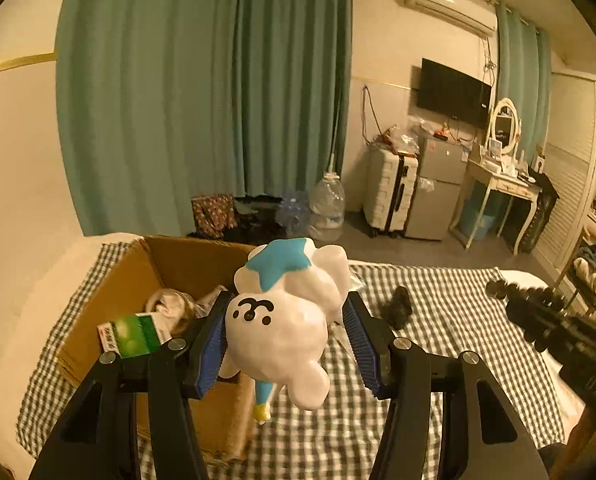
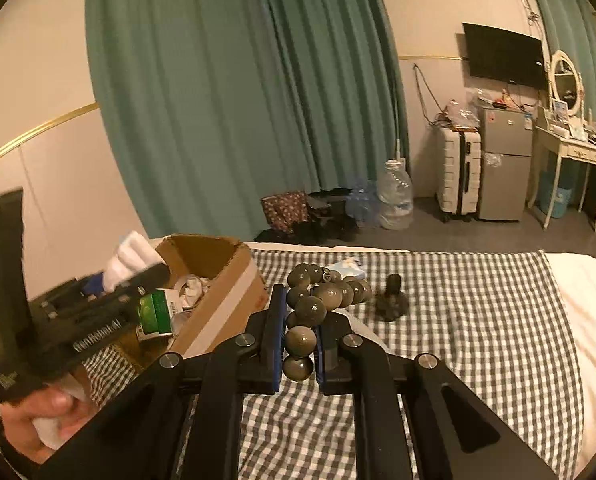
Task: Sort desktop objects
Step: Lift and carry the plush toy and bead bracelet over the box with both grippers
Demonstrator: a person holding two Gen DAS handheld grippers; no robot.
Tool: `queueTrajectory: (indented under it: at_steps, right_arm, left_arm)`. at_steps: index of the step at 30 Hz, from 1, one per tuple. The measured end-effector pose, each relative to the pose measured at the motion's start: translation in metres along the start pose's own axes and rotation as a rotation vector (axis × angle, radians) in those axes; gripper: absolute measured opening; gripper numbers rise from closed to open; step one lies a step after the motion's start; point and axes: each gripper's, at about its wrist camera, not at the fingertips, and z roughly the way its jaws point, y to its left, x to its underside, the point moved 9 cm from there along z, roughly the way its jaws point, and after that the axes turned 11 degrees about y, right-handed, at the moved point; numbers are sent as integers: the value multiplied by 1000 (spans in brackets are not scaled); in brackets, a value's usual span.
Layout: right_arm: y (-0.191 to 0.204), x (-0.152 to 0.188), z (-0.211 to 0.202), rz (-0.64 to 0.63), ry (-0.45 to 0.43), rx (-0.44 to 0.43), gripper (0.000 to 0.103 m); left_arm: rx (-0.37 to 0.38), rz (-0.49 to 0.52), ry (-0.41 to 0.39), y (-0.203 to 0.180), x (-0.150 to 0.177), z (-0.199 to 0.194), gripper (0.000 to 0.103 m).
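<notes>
My left gripper (image 1: 286,320) is shut on a white toy figure with a blue star (image 1: 286,316) and holds it above the right edge of an open cardboard box (image 1: 110,304). The box holds a green carton (image 1: 132,334) and crumpled white items (image 1: 170,304). My right gripper (image 2: 299,320) is shut on a string of dark round beads (image 2: 317,300), lifted above the checked cloth (image 2: 457,320). The left gripper and the toy also show at the left of the right wrist view (image 2: 98,296). A small dark object (image 2: 391,300) stands on the cloth.
A white packet (image 2: 347,266) lies at the far edge of the cloth. Beyond the table are green curtains (image 1: 202,92), a water jug (image 1: 327,204), a suitcase (image 1: 391,192), a small fridge (image 1: 437,188) and a dressing table (image 1: 501,184).
</notes>
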Motion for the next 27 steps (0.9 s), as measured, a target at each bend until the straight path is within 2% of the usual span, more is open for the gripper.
queueTrajectory:
  at_steps: [6,12,16,19,22,25,27]
  right_arm:
    - [24,2,20,-47,10,-22,11]
    - [49,-5,39,-66,11,-56,11]
    - [72,-10,49,-96,19,-86,11]
    - [83,-15,52,-124,13,-97,11]
    - [98,-21,59,-130,22,-125,11]
    - [113,-24,65,-157,38,-144,11]
    - [122,-25,69,-186,43,-142,11]
  left_arm:
    - [-34,-49,-20,35,-7,1,57]
    - [-54,-12,-11,52,-11,3,57]
    - [-80,-29,4,81,-18,4,57]
    - [-128,-51,17,109,-21,2,57]
    - [-86,-118,8,128,-20,0,57]
    - [-133,-88,-7,135,-19,-3,57]
    - [-138,-87,-10,138,-18,-3,57]
